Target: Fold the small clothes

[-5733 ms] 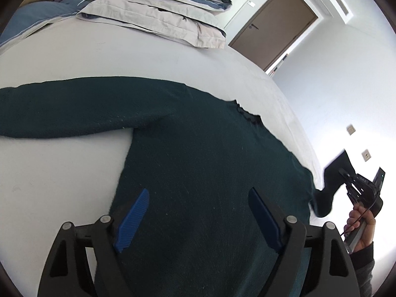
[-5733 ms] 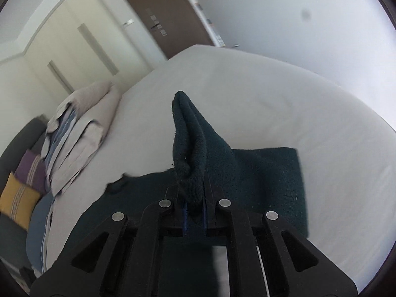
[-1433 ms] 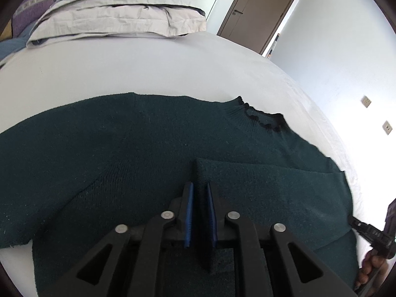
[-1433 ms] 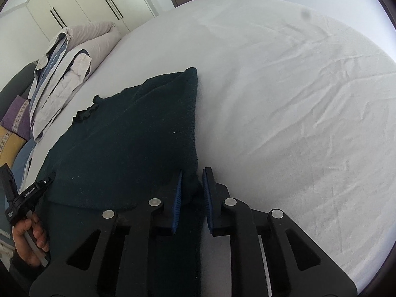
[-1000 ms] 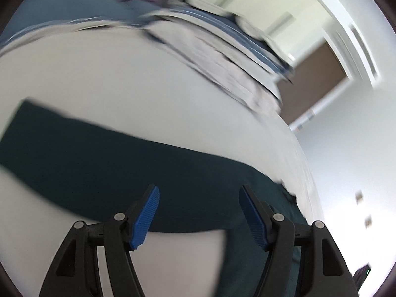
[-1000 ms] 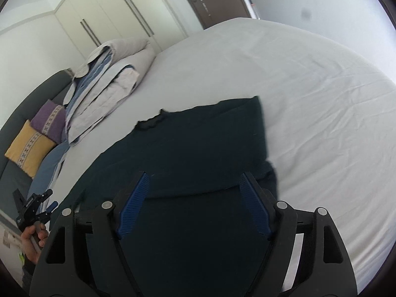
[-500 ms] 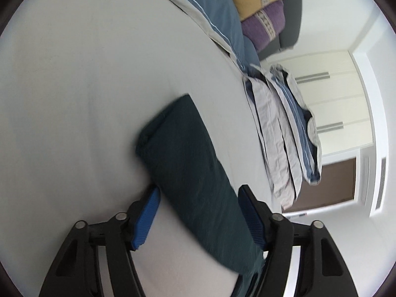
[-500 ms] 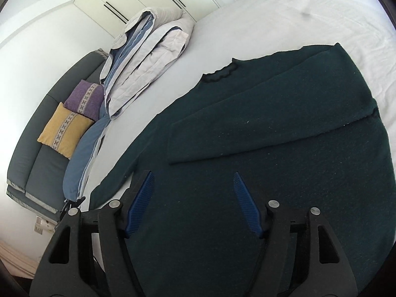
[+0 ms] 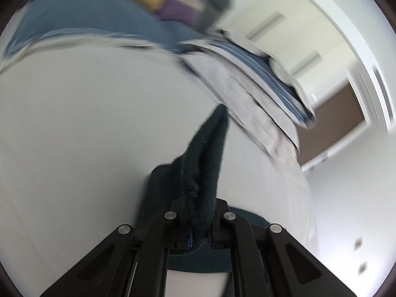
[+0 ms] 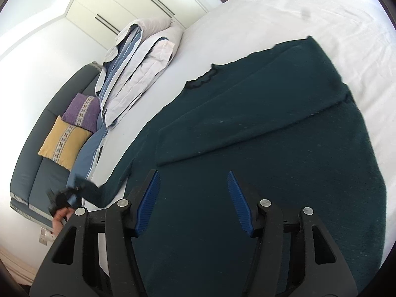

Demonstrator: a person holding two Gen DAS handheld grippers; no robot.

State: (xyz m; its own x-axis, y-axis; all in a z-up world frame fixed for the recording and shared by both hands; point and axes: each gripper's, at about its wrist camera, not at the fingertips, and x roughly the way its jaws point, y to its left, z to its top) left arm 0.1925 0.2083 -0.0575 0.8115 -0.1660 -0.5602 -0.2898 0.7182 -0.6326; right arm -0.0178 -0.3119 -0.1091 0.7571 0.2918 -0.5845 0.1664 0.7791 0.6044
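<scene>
A dark green knit sweater [image 10: 259,153] lies flat on the white bed [image 10: 272,12], collar toward the pillows. Its right sleeve [image 10: 247,126] is folded across the chest. My left gripper [image 9: 198,237] is shut on the cuff of the left sleeve [image 9: 205,163], which stands up bunched from the jaws above the sheet. In the right wrist view the left gripper [image 10: 65,199] shows at the far left holding that sleeve end. My right gripper [image 10: 193,203] is open and empty, hovering over the sweater's lower body.
A folded grey and blue duvet with pillows [image 10: 138,64] lies at the head of the bed. A dark sofa [image 10: 37,163] with a yellow cushion [image 10: 64,141] and a purple one [image 10: 81,111] stands left of the bed. A brown door [image 9: 331,128] is beyond.
My left gripper has shut on the left sleeve's cuff and raised it off the bed. My right gripper stays open and has drifted slightly over the sweater's body.
</scene>
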